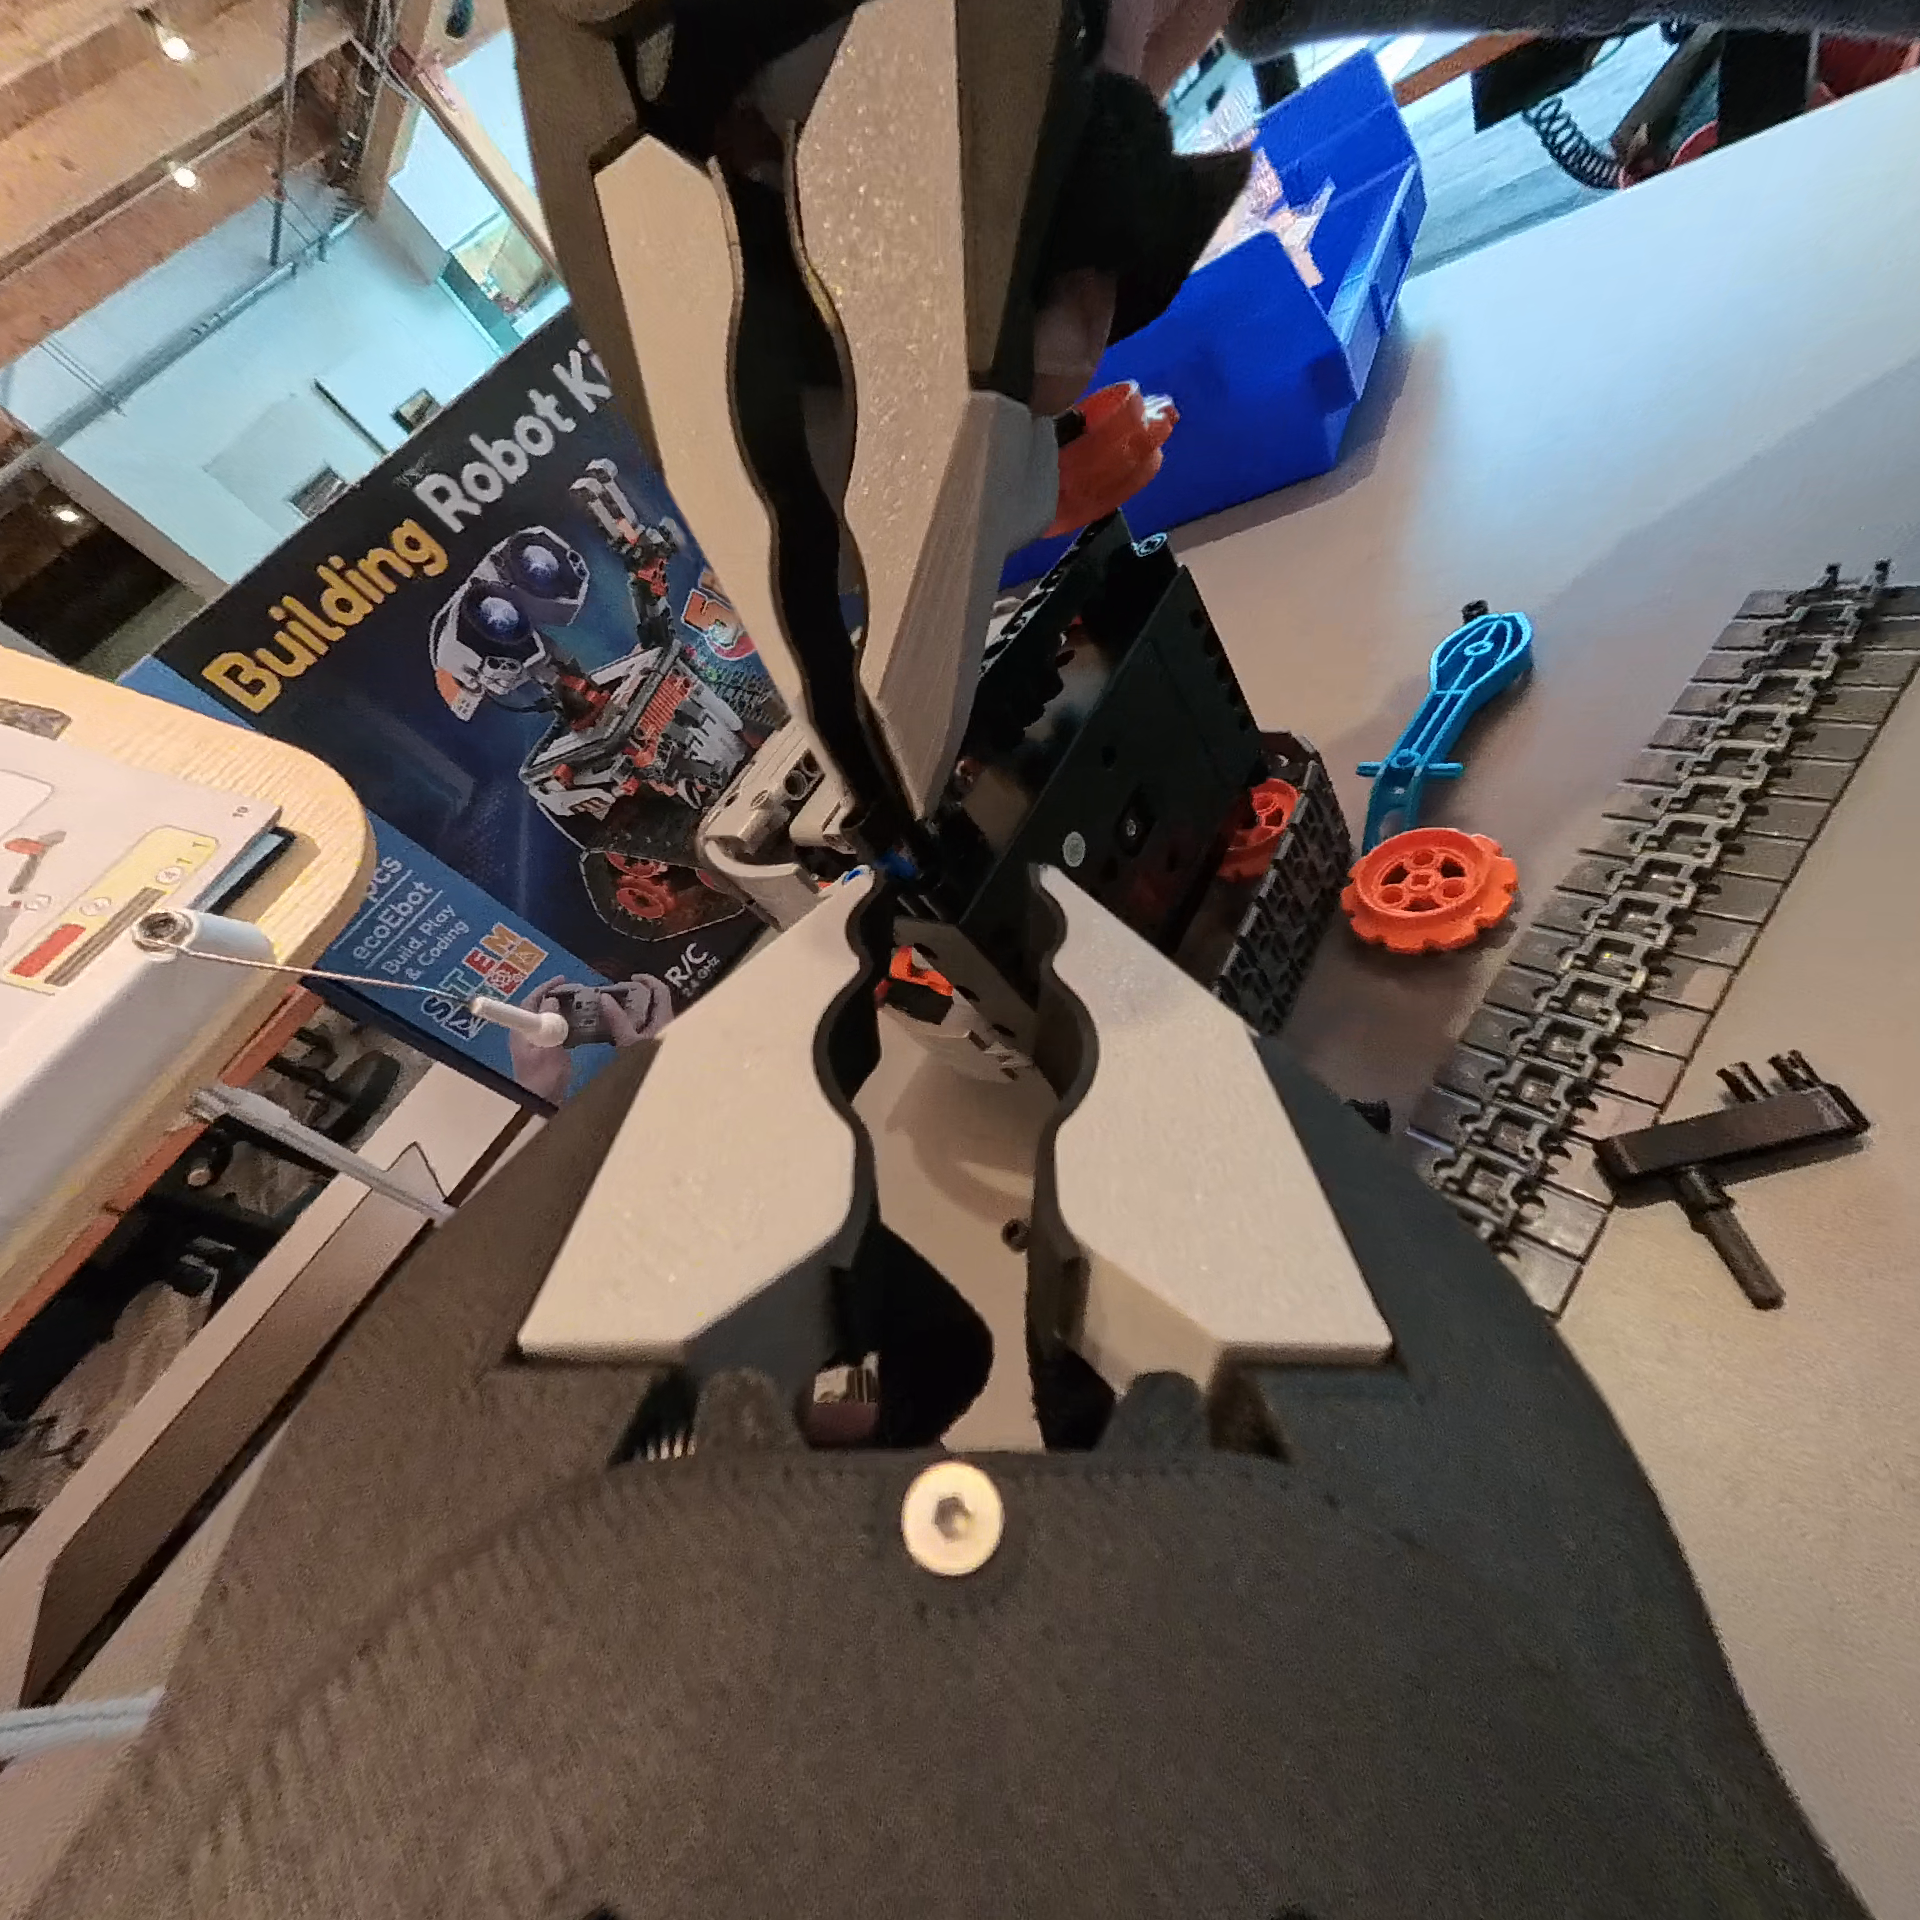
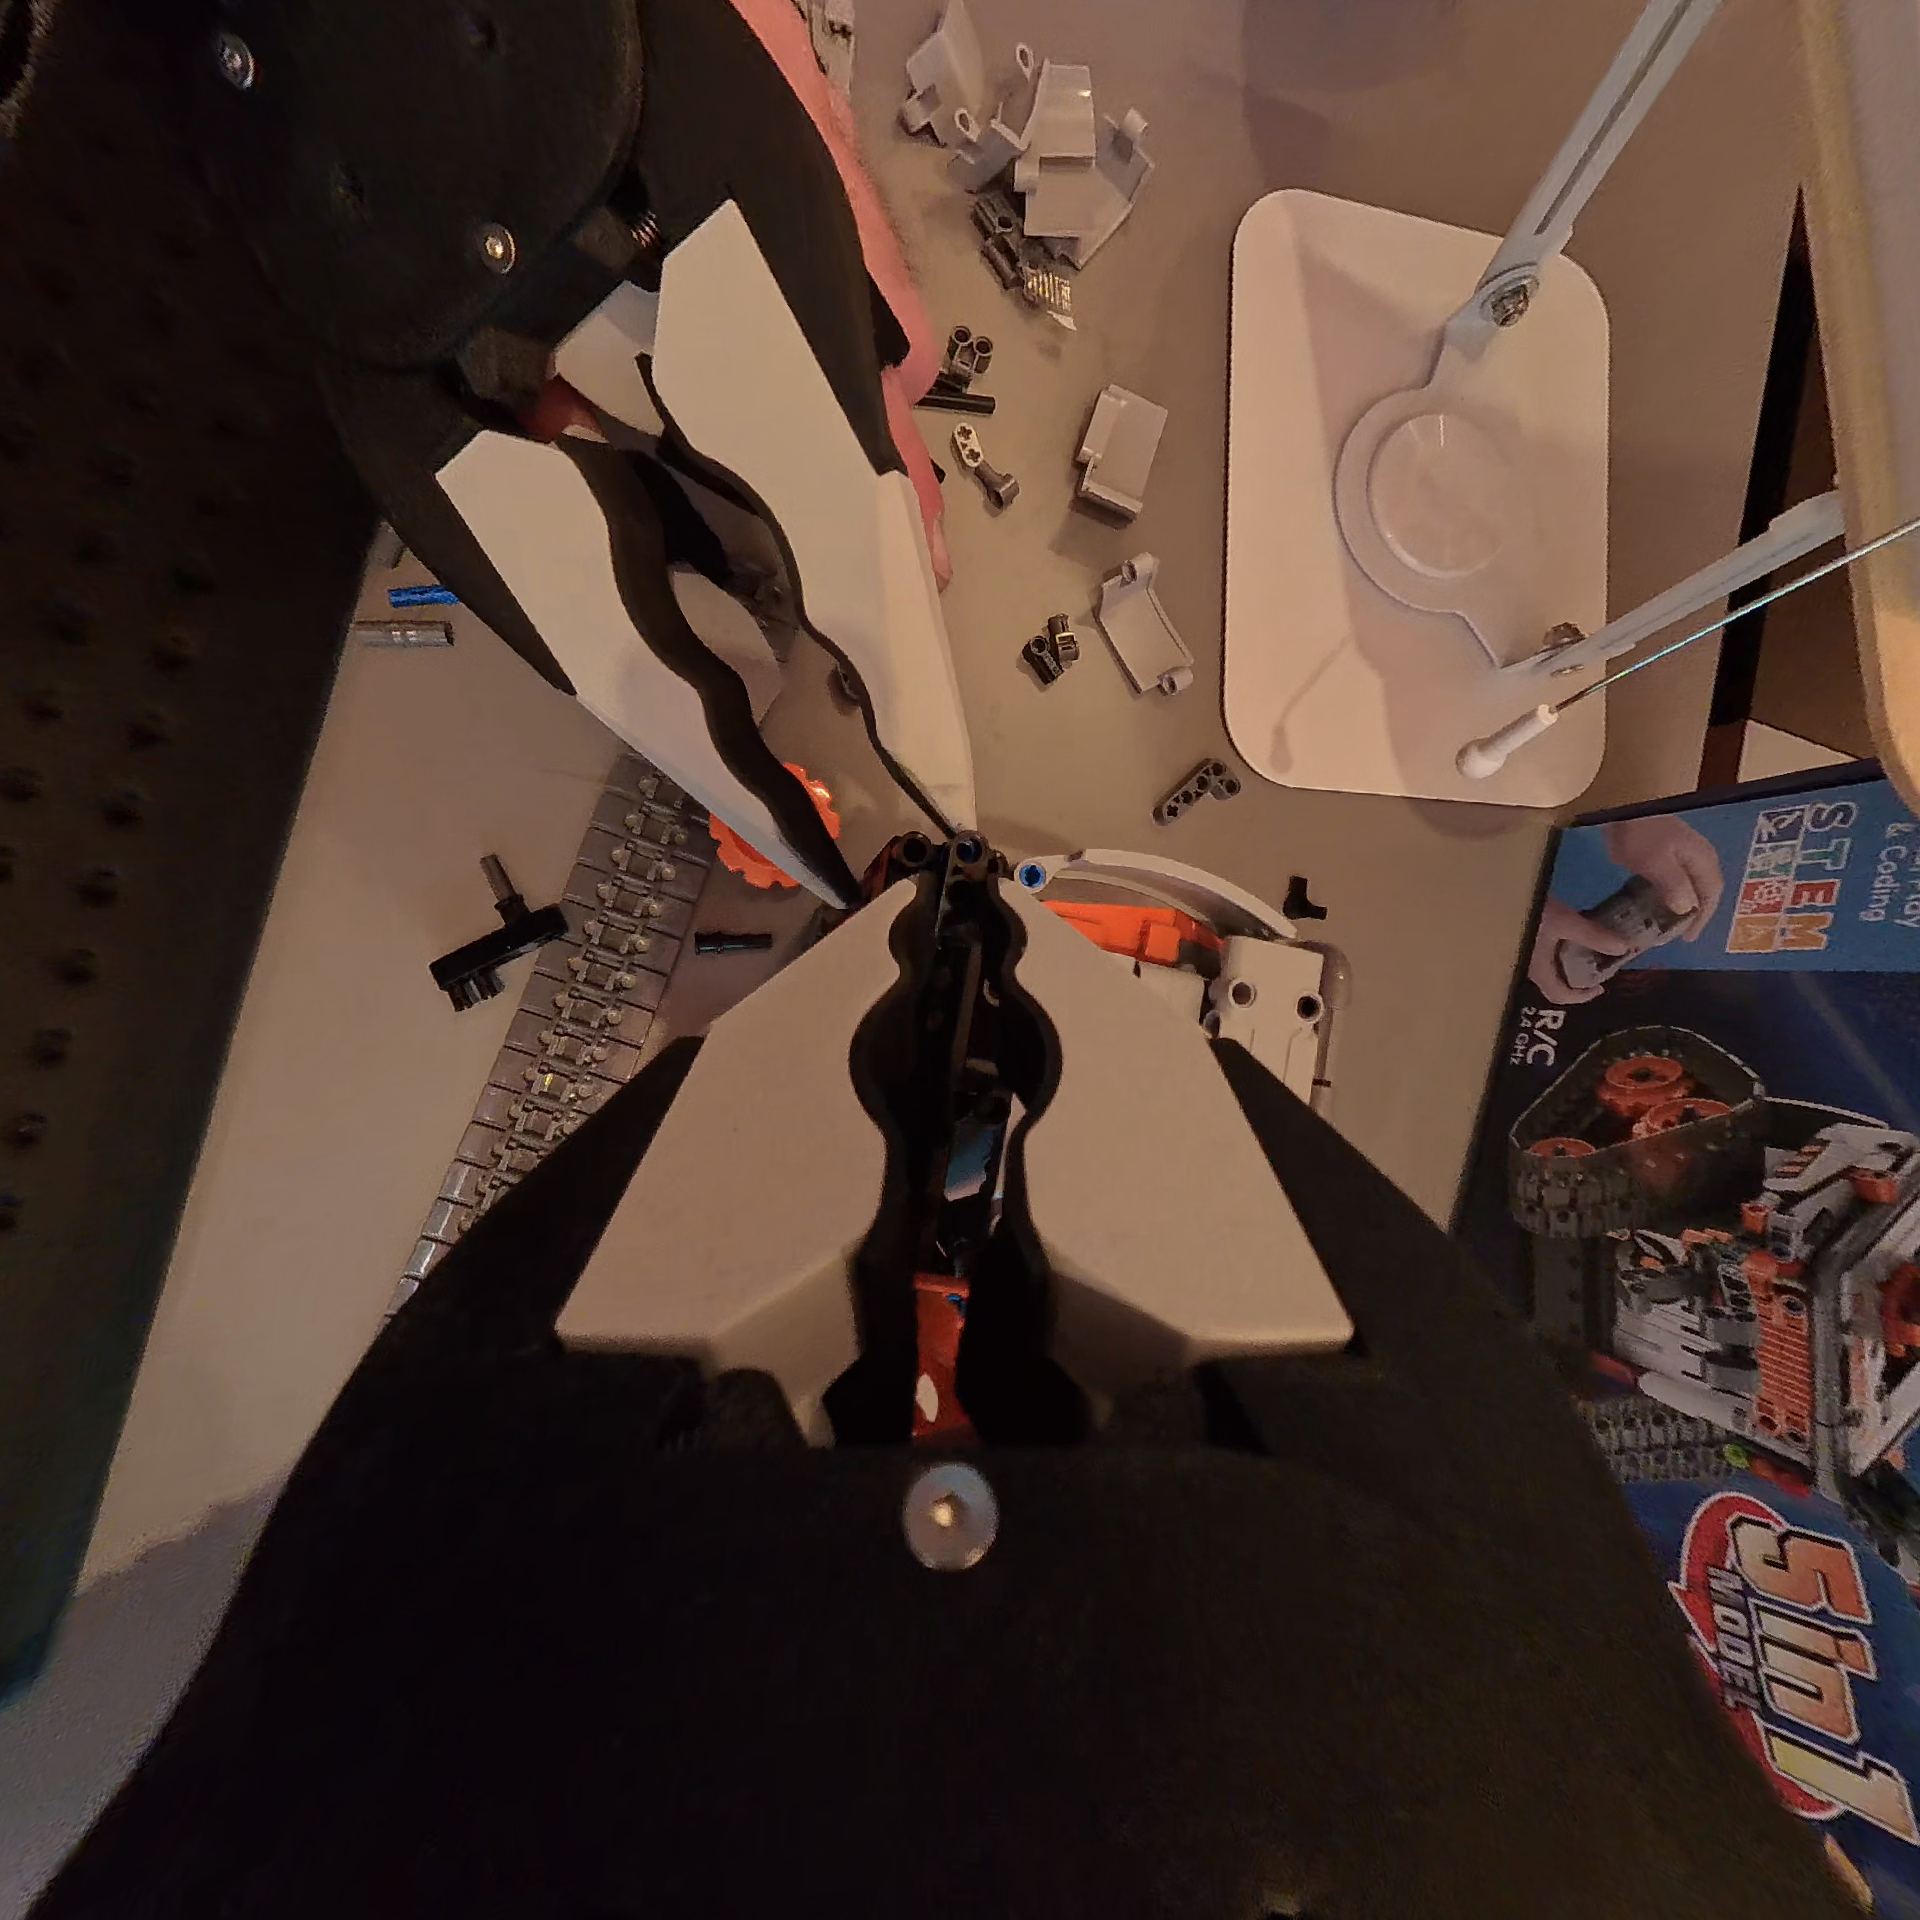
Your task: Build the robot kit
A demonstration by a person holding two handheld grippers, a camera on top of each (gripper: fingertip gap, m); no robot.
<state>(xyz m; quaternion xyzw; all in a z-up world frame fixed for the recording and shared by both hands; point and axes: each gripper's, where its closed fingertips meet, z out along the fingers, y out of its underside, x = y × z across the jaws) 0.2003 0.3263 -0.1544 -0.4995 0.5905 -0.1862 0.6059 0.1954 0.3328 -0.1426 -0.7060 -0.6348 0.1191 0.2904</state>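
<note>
A: Left wrist view, what do the fingers have?

B: The left gripper (image 1: 951,894) has its pale fingers drawn close, pinching the black and grey toy model (image 1: 1101,790) at frame centre. The right gripper (image 1: 873,800) comes down from the top edge, its tips meeting the same model.

A: And around it?

B: Right of the model, an orange gear wheel (image 1: 1425,888) lies flat on the grey table (image 1: 1662,416), with a blue plastic lever (image 1: 1444,707) just above it. A strip of black track links (image 1: 1662,914) runs along the right side, a small black tool (image 1: 1735,1148) resting on it. A blue bin (image 1: 1278,343) sits at upper right; a dark blue printed box (image 1: 499,665) fills the left.

A: Right wrist view?

B: The right gripper (image 2: 956,883) is nearly closed on a thin black beam of the model (image 2: 961,997). The left gripper (image 2: 894,842) enters from upper left. Loose grey pieces (image 2: 1039,156) scatter along the top, and a white lamp base (image 2: 1299,623) sits at upper right.
</note>
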